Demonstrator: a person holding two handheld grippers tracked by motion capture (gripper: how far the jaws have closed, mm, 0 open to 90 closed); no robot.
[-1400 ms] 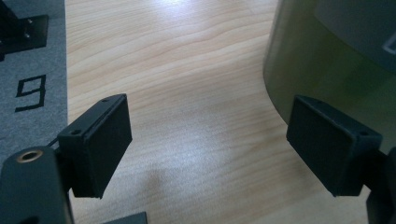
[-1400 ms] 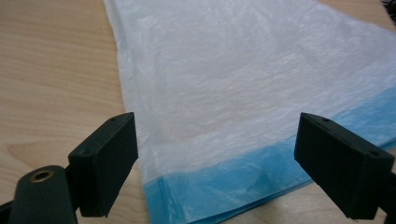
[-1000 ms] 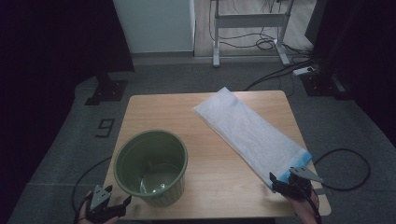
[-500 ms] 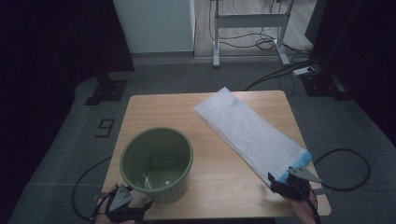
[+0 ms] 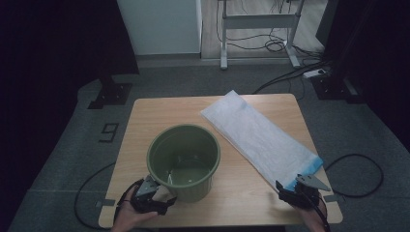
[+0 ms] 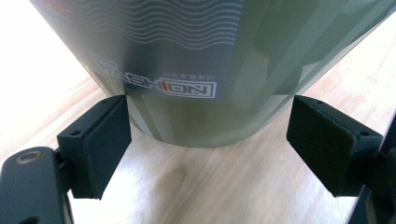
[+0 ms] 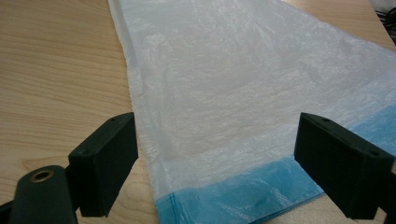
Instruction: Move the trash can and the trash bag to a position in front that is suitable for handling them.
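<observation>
Nearest the person, two grippers sit at the front edge of one wooden table [image 5: 145,125]: the left gripper [image 5: 153,191] at the foot of a single green bucket [image 5: 184,162], and the right gripper [image 5: 296,189] at the blue-banded end of a single white plastic bag [image 5: 261,137]. Along the left gripper's view, its jaws stand wide apart on either side of the bucket's base [image 6: 205,93], the left pad touching or nearly touching the wall, the right one just clear of it; nothing is clamped. Along the right gripper's view, its jaws are also spread wide, straddling the bag's blue strip [image 7: 233,196] without pinching it. The bucket stands upright, front and left of centre on the table, something small and pale lying inside. The bag lies flat, running diagonally from the right front corner toward the back middle. Beyond the table lie grey carpet, black cables [image 5: 285,46], a metal stand [image 5: 256,24] and a white cabinet [image 5: 159,24].
</observation>
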